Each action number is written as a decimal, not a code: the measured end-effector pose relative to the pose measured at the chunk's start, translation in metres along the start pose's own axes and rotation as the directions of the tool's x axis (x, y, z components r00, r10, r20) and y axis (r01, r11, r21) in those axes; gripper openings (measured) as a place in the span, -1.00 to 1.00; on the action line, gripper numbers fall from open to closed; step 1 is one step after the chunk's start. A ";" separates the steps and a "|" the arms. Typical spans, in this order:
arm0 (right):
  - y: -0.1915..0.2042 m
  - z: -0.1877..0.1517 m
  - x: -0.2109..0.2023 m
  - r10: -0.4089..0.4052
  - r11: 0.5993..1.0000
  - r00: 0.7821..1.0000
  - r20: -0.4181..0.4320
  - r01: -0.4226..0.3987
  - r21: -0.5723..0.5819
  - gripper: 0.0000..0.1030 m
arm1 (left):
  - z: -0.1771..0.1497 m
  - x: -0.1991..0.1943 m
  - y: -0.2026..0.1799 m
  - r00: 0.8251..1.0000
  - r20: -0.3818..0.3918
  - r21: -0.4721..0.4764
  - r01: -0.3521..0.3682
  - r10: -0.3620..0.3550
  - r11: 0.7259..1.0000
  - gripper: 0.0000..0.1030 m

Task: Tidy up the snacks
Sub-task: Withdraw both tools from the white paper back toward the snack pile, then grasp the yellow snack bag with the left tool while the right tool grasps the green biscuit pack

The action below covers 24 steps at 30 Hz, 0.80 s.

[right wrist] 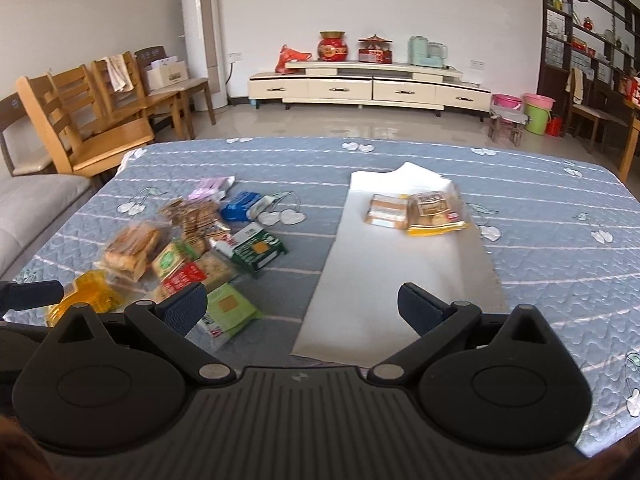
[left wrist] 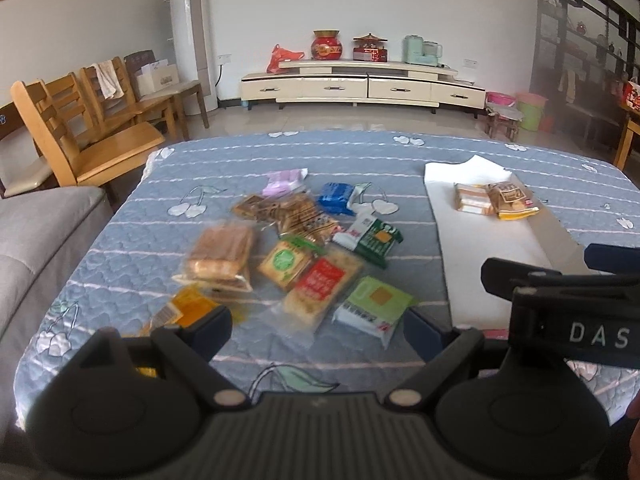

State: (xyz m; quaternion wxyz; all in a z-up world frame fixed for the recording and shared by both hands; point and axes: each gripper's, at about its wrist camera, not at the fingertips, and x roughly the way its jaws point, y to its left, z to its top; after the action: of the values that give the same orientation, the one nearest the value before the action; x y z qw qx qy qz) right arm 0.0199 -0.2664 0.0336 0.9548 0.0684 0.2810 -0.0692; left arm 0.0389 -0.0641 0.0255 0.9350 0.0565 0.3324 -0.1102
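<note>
A pile of several snack packets lies on the blue quilted table: a bread pack (left wrist: pixel 220 256), a red-label cracker pack (left wrist: pixel 320 284), a light green pack (left wrist: pixel 374 304), a dark green pack (left wrist: pixel 374 240), a blue pack (left wrist: pixel 336 198) and a yellow pack (left wrist: pixel 188 308). Two packets (left wrist: pixel 496 200) lie on a white sheet (left wrist: pixel 496 256), also in the right wrist view (right wrist: pixel 416 210). My left gripper (left wrist: pixel 318 324) is open and empty above the pile's near edge. My right gripper (right wrist: pixel 302 304) is open and empty over the sheet's (right wrist: pixel 380 280) near end.
Wooden chairs (left wrist: pixel 92 136) stand left of the table and a grey sofa (left wrist: pixel 36 240) lies at its near left. A cream TV cabinet (left wrist: pixel 360 88) stands against the far wall. The right gripper's body (left wrist: pixel 568 312) shows at the right of the left wrist view.
</note>
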 end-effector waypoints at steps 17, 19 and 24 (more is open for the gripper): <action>0.026 -0.009 0.025 0.074 0.994 0.997 -0.024 -0.076 -0.079 1.00 | -0.023 0.012 0.045 0.999 -0.022 -0.034 -0.034 0.034 0.999 0.81; 0.026 -0.010 0.030 0.084 0.993 0.996 -0.037 -0.086 -0.081 1.00 | -0.028 0.016 0.055 0.998 -0.029 -0.044 -0.051 0.050 0.998 0.81; 0.026 -0.014 0.042 0.086 0.993 0.995 -0.060 -0.090 -0.079 1.00 | -0.037 0.029 0.078 0.994 -0.041 -0.046 -0.107 0.105 0.993 0.88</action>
State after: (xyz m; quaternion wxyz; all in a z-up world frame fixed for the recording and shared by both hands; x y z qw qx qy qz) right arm 0.0514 -0.2426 0.0013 0.9506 0.0436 0.3071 -0.0135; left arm 0.0568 0.0129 -0.0192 0.9340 0.0538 0.3495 -0.0514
